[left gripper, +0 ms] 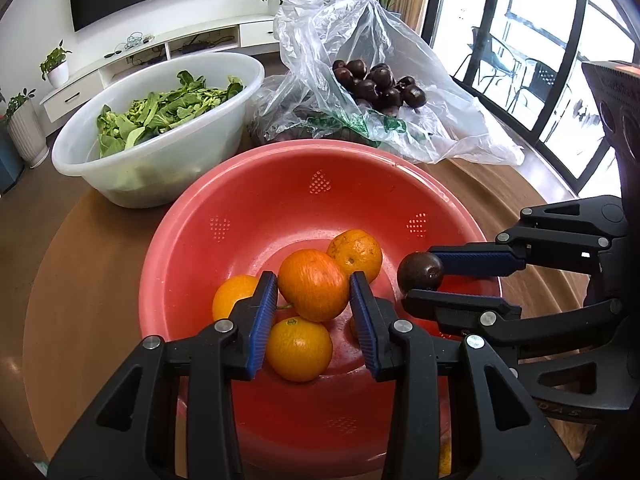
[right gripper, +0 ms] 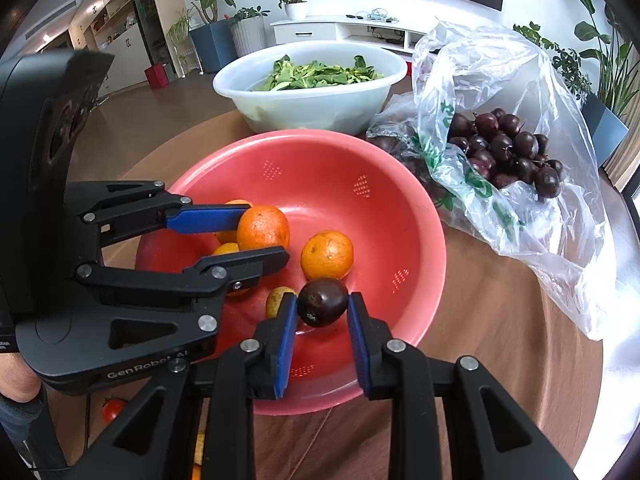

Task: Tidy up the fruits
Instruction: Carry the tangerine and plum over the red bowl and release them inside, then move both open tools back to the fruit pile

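Note:
A red colander bowl (left gripper: 248,216) (right gripper: 404,208) sits on the round wooden table and holds several oranges. My left gripper (left gripper: 314,288) (right gripper: 260,236) is shut on an orange (left gripper: 313,285) (right gripper: 263,227) and holds it over the bowl. My right gripper (right gripper: 322,310) (left gripper: 422,278) is shut on a dark purple passion fruit (right gripper: 322,301) (left gripper: 420,271) above the bowl's near right side. Loose oranges (left gripper: 354,254) (right gripper: 327,254) lie in the bowl. A clear plastic bag (left gripper: 360,36) (right gripper: 520,80) behind the bowl holds several dark passion fruits (left gripper: 376,86) (right gripper: 508,150).
A white basin (left gripper: 160,160) (right gripper: 312,100) of green leafy vegetables stands behind the red bowl on the left. A small tomato (right gripper: 113,409) lies at the table's near left. A TV cabinet, plants and a glass door stand behind the table.

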`<state>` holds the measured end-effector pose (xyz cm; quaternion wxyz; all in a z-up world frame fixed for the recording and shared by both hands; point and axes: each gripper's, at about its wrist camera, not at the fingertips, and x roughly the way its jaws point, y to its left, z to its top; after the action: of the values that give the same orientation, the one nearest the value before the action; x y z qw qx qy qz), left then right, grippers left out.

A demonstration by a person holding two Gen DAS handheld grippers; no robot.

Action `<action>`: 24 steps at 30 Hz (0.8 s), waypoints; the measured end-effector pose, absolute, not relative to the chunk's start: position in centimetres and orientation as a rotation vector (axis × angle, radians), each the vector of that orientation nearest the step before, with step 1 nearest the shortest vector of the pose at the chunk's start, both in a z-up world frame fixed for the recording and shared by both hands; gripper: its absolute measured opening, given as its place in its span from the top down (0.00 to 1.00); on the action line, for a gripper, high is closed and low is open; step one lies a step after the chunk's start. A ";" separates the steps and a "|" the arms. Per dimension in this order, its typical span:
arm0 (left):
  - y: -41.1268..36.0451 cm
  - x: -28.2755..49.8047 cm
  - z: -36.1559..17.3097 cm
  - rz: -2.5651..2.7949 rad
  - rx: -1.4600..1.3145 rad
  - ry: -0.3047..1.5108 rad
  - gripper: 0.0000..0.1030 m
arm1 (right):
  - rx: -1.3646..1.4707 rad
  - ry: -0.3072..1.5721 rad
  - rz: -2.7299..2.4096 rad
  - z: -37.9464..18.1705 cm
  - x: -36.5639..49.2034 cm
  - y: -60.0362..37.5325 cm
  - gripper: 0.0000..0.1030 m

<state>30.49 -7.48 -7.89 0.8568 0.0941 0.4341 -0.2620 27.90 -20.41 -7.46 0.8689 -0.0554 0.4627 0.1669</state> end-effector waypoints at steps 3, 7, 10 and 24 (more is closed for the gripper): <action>-7.4 30.4 -7.9 -0.552 0.194 0.911 0.65 | -0.130 0.967 0.349 -7.6 28.0 -20.2 0.72; -7.3 30.3 -7.7 -0.549 0.192 0.907 0.63 | -0.138 0.968 0.348 -7.6 28.2 -20.1 0.72; -7.0 30.0 -7.3 -0.531 0.192 0.897 0.57 | -0.135 0.970 0.349 -7.6 28.2 -20.1 0.72; -1.5 24.7 -2.6 -0.453 0.083 0.787 0.08 | -0.078 0.927 0.344 -5.9 27.1 -21.2 0.45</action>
<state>24.74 -1.55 -2.58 0.8979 0.0400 0.3798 -0.2187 27.13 -21.21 -5.94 0.8794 -0.0374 0.4450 0.1649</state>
